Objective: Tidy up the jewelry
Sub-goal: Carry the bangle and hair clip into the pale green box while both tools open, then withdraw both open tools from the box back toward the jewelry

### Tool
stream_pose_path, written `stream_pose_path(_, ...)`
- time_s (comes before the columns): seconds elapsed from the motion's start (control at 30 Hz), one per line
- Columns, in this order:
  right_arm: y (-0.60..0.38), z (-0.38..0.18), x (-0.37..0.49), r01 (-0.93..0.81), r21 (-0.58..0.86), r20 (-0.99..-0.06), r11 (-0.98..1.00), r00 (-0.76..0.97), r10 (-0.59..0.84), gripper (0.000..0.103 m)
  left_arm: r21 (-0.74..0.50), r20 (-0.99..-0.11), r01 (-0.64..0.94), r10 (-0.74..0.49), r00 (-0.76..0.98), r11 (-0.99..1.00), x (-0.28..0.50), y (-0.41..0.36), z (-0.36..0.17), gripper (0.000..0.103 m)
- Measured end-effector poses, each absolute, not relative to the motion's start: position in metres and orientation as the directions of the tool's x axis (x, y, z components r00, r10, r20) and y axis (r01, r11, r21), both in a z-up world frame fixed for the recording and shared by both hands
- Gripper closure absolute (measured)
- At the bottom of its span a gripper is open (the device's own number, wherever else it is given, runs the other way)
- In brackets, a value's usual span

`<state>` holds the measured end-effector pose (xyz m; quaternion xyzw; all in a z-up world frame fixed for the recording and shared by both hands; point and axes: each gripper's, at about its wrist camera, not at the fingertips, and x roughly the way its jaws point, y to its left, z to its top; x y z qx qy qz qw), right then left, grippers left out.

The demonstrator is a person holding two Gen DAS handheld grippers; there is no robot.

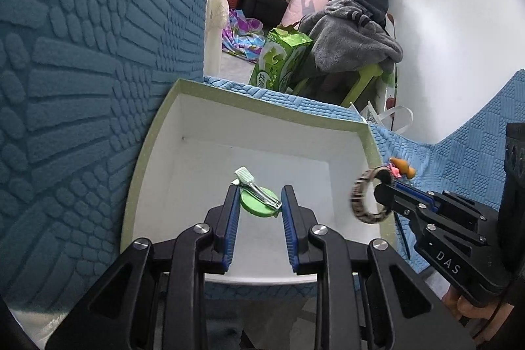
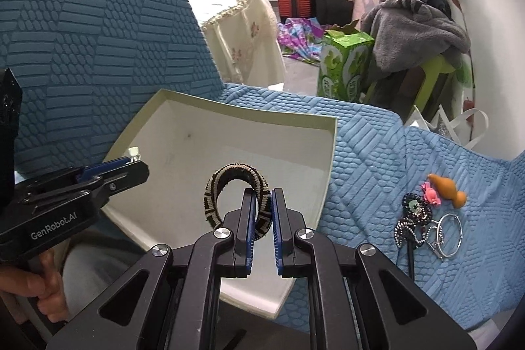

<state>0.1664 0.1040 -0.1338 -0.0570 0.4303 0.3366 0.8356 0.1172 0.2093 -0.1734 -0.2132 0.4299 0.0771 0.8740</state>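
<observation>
A shallow white box [image 1: 262, 94] with a pale green rim lies on the blue sofa cover. My left gripper [image 1: 261, 190] hangs over the inside of the box, shut on a green round hair clip [image 1: 259, 205] with a metal clasp. From the right wrist view that left gripper [image 2: 134, 161] shows at the box's left edge, and the clip's pale end [image 2: 134, 151] pokes out of its tips. My right gripper [image 2: 263, 192] is shut on a black-and-beige beaded bangle [image 2: 213, 186], held upright above the box [image 2: 249, 110] near its right side. The left wrist view shows the right gripper [image 1: 382, 186] and the bangle [image 1: 356, 202] over the box's right rim.
On the cover to the right of the box lie an orange gourd charm [image 2: 448, 187], a pink bow [image 2: 430, 192], a black beaded ornament [image 2: 413, 215] and a silver bangle [image 2: 451, 235]. The sofa back [image 2: 82, 38] rises on the left. A green carton [image 2: 344, 64] and piled clothes stand beyond.
</observation>
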Motion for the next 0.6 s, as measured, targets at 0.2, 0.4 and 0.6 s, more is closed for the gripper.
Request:
stream_pose_path(0.2, 0.090, -0.118, 0.165, -0.615, 0.215, -0.733, 0.759, 0.412, 0.541, 0.078, -0.290, -0.771, -0.322, -0.021, 0.636, 0.901, 0.113, 0.203, -0.151, 0.040)
stream_pose_path(0.4, 0.068, -0.084, 0.162, -0.623, 0.212, -0.680, 0.753, 0.459, 0.571, 0.078, -0.262, -0.738, -0.313, 0.019, 0.674, 0.913, 0.107, 0.190, -0.119, 0.038)
stream_pose_path(0.6, 0.038, -0.047, 0.152, -0.636, 0.201, -0.613, 0.745, 0.512, 0.602, 0.078, -0.252, -0.684, -0.306, 0.055, 0.727, 0.918, 0.097, 0.171, -0.085, 0.038)
